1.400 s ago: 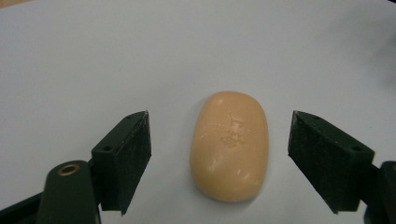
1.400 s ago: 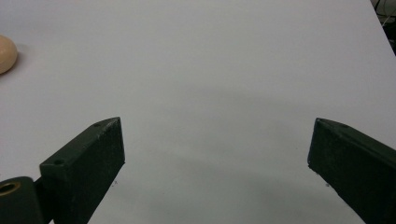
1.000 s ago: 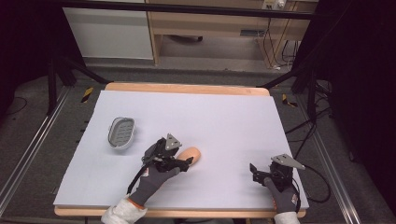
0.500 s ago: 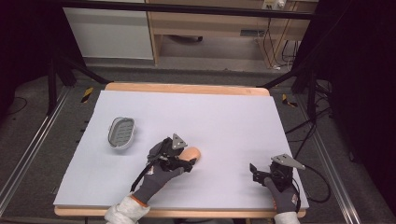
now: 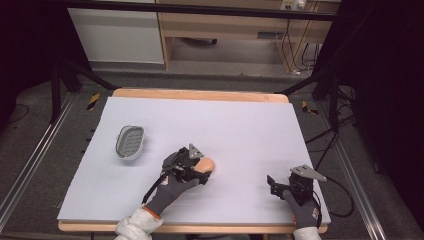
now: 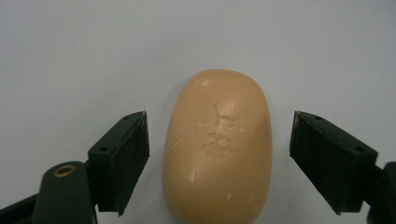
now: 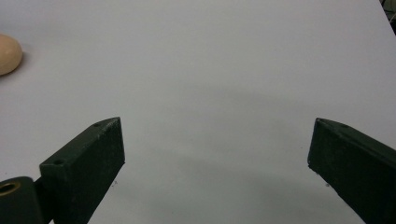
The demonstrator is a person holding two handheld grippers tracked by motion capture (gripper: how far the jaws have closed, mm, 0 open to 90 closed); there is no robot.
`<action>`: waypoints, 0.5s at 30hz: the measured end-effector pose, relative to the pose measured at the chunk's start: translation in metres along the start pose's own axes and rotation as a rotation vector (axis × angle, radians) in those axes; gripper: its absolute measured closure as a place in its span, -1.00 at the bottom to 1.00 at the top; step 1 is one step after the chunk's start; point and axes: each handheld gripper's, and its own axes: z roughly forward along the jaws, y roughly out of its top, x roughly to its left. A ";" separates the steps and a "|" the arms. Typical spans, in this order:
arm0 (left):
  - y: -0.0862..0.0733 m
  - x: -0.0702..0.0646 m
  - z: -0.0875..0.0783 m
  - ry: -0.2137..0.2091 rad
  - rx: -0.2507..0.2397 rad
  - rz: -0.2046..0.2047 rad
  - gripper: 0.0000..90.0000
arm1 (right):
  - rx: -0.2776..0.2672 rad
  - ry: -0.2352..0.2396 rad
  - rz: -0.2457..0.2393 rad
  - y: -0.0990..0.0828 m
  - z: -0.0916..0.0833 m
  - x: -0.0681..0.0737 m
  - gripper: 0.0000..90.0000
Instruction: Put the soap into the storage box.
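on the worktop (image 5: 240, 120): pale lilac-white sheet covering a wooden board, wood edge showing at the far and near sides. surface is bare apart from a grey ribbed soap dish (image 5: 130, 141) at the left and a peach-coloured soap bar (image 5: 206, 164) near the middle-front, well apart from the dish. around it: dark grey floor, metal rails running down both sides, black curtain at left and right, a white cabinet (image 5: 116, 31) and a wooden shelf unit (image 5: 225, 27) behind, cables on the floor at the far right.

left tongs (image 5: 201, 172) held in a grey-gloved hand (image 5: 170, 187), set over the soap. in the left gripper view the jaws stand apart with the soap bar (image 6: 218, 147) lying flat between them, a small gap to each jaw, no contact visible. bar has a faint embossed mark on top.

right tongs (image 5: 272, 184) at the front right of the sheet, also gloved hand, jaws wide apart over bare sheet; right gripper view catches the soap's edge (image 7: 8, 53) at far left.

vs 1.0 s ago: left tongs have shifted slightly toward the near edge and right, staying astride the soap. soap, dish and right tongs sit where they were.
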 end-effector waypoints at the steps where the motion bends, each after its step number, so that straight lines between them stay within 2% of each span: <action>1: 0.000 0.000 0.002 -0.001 0.004 -0.003 -0.57 | 0.000 0.000 0.000 0.000 0.000 0.000 -0.91; 15: -0.002 0.001 0.015 0.001 0.044 -0.009 -0.48 | 0.003 0.005 0.006 0.000 0.000 0.000 -0.91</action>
